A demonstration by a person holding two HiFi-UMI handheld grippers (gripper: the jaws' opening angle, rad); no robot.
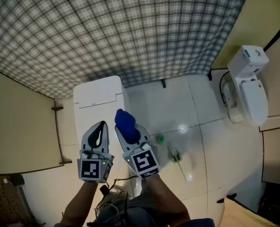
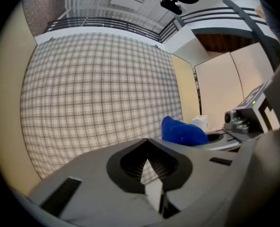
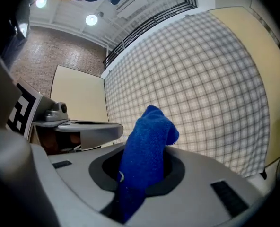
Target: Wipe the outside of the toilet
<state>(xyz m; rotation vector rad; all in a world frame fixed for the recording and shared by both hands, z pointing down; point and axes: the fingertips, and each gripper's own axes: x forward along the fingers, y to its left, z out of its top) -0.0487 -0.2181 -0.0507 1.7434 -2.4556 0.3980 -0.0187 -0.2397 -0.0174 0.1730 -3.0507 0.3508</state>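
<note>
Blue cloth [image 3: 147, 145] fills the gap between your right fingers [image 3: 211, 169]. The right gripper [image 1: 129, 132] is clamped on it, and a rounded tuft stands up past the fingertips. The fingers of your left gripper [image 2: 147, 148] are brought together at the tips with nothing between them; only the checked backdrop shows through the slot behind them.

From the head view, both grippers sit side by side and close together. The left one is over the near white toilet [image 1: 98, 96] and the right one is at its right edge, with the cloth above the toilet's corner. You cannot tell from these views whether the cloth touches the porcelain.

A grey-and-white checked curtain [image 1: 121, 27] hangs beyond the toilet, right across the far side. Glossy white floor tiles [image 1: 178, 108] spread out to your right. On them, just right of the right gripper, lie a small green object [image 1: 160, 138] and a pale long-handled tool [image 1: 175, 154], too small to identify. A second white toilet [image 1: 249, 89] stands well apart, against the beige wall [image 1: 267, 13] on the right.
</note>
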